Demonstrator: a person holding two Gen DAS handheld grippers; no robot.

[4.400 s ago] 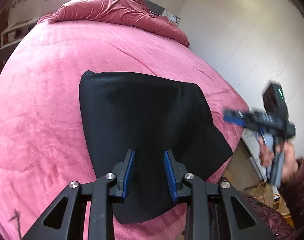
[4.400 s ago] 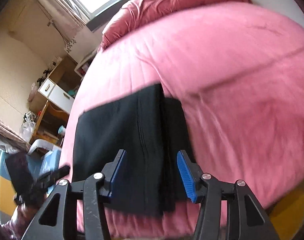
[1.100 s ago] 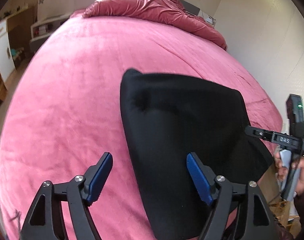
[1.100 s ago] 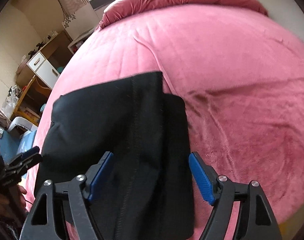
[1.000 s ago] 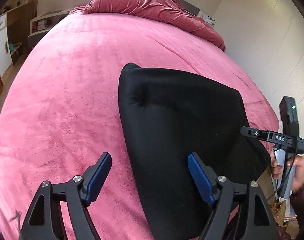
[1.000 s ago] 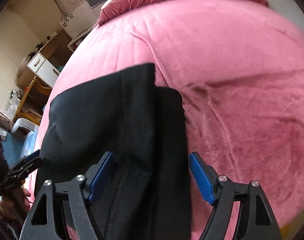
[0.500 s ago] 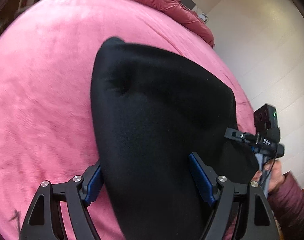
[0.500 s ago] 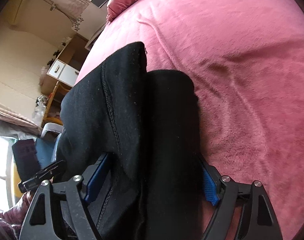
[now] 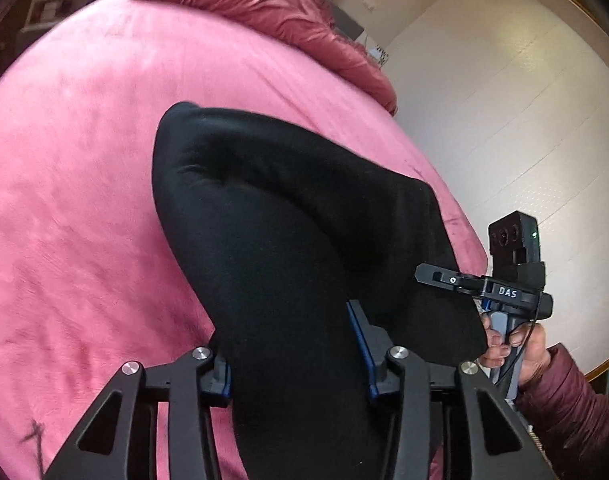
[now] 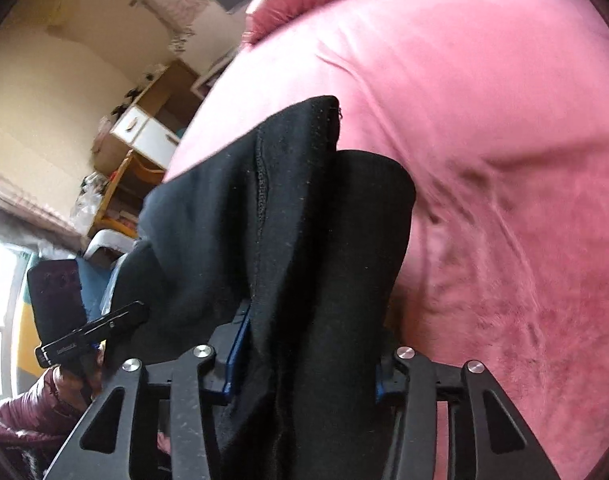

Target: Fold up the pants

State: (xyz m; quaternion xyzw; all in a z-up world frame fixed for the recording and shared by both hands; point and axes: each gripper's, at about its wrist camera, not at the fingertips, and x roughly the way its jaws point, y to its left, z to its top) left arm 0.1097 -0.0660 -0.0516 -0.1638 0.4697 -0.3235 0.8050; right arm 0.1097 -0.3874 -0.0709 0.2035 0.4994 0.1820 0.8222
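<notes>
Pants [image 9: 288, 240], black and part-folded, run forward across the pink bed [image 9: 84, 200] from the left gripper [image 9: 296, 356], which pinches their near edge. Right wrist view: right gripper [image 10: 308, 364] likewise clamps the near edge, cloth extending ahead.

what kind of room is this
Most likely a bedroom in a home: a wide bed with a pink cover, a bunched quilt at its far end, and a wooden cabinet with a white drawer by the wall.
</notes>
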